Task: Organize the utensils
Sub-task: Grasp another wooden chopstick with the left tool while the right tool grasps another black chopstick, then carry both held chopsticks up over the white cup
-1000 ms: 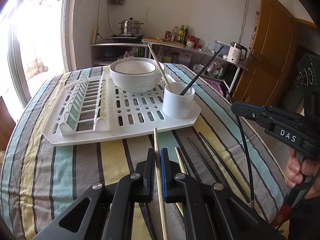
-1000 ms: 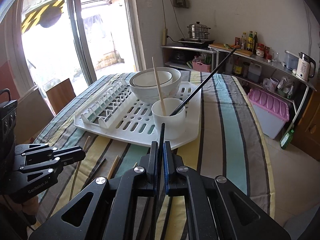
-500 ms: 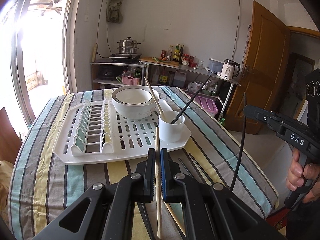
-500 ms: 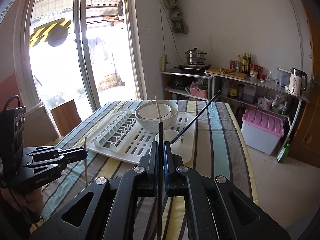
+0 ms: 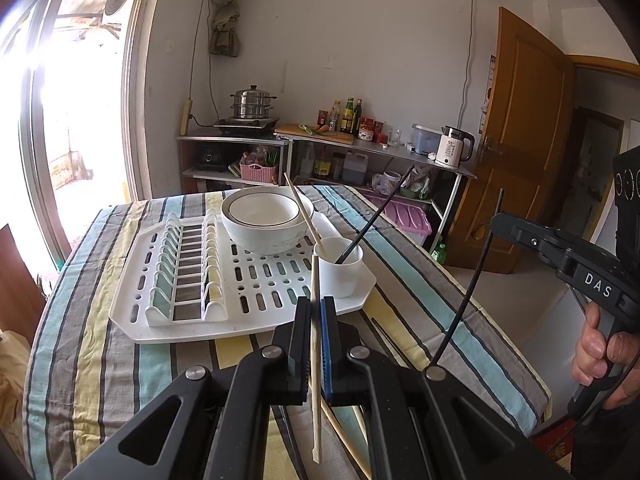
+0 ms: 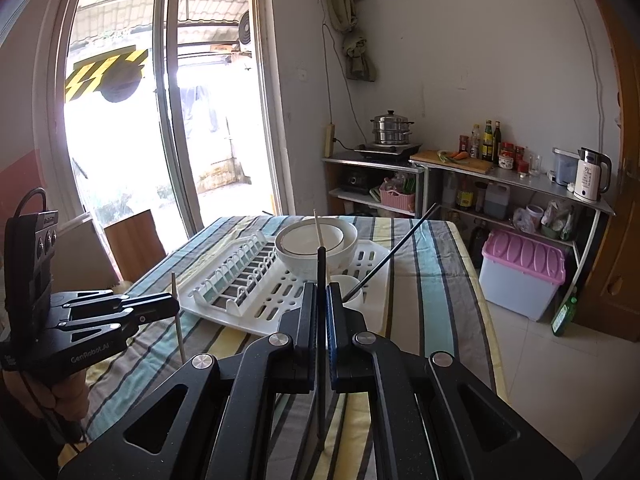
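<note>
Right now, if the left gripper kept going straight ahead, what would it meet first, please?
Probably the white cup on the drying rack; the left gripper, holding a wooden chopstick, points at it, though depth is unclear.

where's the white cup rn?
The round white ceramic cup stands on the near right corner of the white plastic dish rack, just in front of the stacked white bowls, with one wooden and one black chopstick leaning in it.

The right claw (image 6: pixel 319 308) is closed on a black chopstick (image 6: pixel 320 340) standing upright. To the left, the left claw (image 6: pixel 170 307) grips a wooden chopstick (image 6: pixel 177 316) above the striped tabletop (image 6: pixel 432 292). Beyond, a white cup (image 6: pixel 350 286) on the drying rack (image 6: pixel 256 300) holds two chopsticks.
</note>
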Motion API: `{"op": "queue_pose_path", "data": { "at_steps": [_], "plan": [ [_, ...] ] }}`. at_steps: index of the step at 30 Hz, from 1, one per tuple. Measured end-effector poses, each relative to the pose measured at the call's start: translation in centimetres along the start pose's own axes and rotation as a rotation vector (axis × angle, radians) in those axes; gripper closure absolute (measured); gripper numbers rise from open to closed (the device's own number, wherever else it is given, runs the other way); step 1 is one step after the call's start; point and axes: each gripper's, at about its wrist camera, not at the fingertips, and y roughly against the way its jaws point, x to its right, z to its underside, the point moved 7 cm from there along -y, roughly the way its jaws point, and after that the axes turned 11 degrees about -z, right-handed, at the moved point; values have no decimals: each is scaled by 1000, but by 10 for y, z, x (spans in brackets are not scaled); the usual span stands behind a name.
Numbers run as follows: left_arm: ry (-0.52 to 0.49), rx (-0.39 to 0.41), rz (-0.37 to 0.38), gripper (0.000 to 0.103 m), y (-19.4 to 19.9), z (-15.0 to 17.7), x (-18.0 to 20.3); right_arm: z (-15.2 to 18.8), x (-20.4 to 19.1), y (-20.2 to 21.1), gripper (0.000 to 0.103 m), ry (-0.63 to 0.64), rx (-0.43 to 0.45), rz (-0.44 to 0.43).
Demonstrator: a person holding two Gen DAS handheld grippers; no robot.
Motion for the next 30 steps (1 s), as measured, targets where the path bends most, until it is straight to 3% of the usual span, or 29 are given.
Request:
{"op": "queue_pose_path", "data": {
  "at_steps": [9, 30],
  "plan": [
    [-31, 36, 7, 99, -5, -34, 6, -20, 4, 1, 99, 13, 30, 2],
    [10, 149, 76, 99, -58, -164, 25, -104, 24, -29, 99, 18, 123, 1]
  ]
}}
